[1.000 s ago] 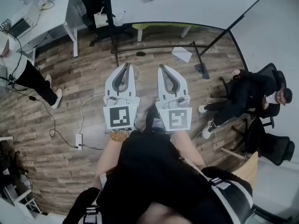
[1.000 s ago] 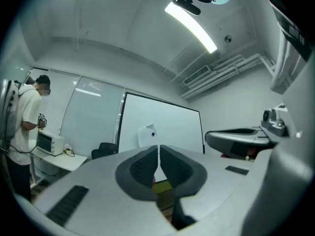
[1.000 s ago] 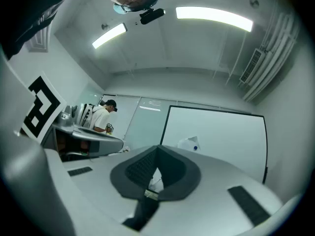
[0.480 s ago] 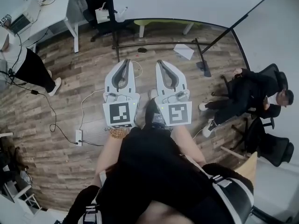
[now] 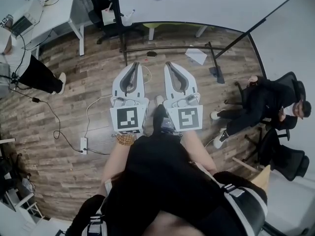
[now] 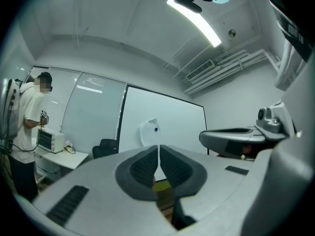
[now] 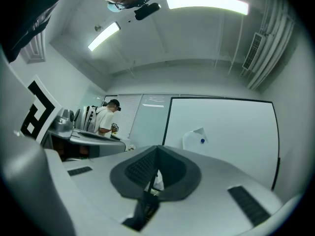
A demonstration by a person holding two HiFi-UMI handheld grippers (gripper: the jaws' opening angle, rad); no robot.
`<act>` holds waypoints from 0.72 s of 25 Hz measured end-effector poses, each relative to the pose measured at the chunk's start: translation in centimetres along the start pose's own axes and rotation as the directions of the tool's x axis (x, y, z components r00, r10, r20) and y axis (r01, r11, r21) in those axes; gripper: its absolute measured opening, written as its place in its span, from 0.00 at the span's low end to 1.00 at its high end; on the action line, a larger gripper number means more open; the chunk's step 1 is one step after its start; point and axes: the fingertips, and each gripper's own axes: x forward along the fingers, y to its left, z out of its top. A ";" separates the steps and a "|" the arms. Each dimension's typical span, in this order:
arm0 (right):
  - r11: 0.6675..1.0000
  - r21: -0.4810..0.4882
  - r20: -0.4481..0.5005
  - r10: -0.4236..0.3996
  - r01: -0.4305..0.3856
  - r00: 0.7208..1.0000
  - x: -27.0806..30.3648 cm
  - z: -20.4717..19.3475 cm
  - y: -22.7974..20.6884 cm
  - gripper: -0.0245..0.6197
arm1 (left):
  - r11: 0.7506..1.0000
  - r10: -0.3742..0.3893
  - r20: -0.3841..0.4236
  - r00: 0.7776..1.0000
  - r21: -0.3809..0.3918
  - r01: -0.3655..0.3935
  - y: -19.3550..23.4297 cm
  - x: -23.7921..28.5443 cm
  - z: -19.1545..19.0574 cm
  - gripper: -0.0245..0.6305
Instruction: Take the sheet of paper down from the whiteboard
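left tool (image 5: 133, 67) and right tool (image 5: 170, 66) have edged nearer the whiteboard (image 5: 221, 4), jaws together, empty; sheet of paper (image 6: 149, 132) hangs ahead, unreached.

We hold both grippers out ahead of us, side by side and close together, pointing roughly level. The left gripper (image 5: 133, 67) has its jaws drawn together with nothing between them; only a hairline seam shows in the left gripper view, so they seem fully closed. The right gripper (image 5: 169, 65) likewise has its jaws pressed together, gripping nothing. Our forearms (image 5: 117, 157) run parallel behind them, each marker cube (image 5: 129, 120) facing up near the wrist.
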 end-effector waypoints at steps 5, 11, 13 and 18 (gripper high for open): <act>1.000 0.009 0.002 0.006 -0.006 1.000 1.7 -0.8 -2.1 0.03 | 1.000 0.005 -0.008 1.000 -0.001 -0.005 -0.2 2.7 -0.4 0.07; 1.000 0.018 -0.001 0.004 -0.004 1.000 4.4 -1.5 -4.8 0.03 | 1.000 0.006 -0.023 1.000 -0.006 -0.006 0.0 6.4 -0.8 0.07; 1.000 0.022 -0.004 0.007 -0.007 1.000 5.4 -1.8 -5.7 0.03 | 1.000 0.010 -0.027 1.000 -0.007 -0.010 0.3 7.8 -1.0 0.07; 0.999 0.028 0.009 -0.043 0.043 0.999 7.2 -2.2 -9.0 0.03 | 1.000 0.008 -0.041 0.999 0.001 -0.008 0.1 11.1 -1.5 0.07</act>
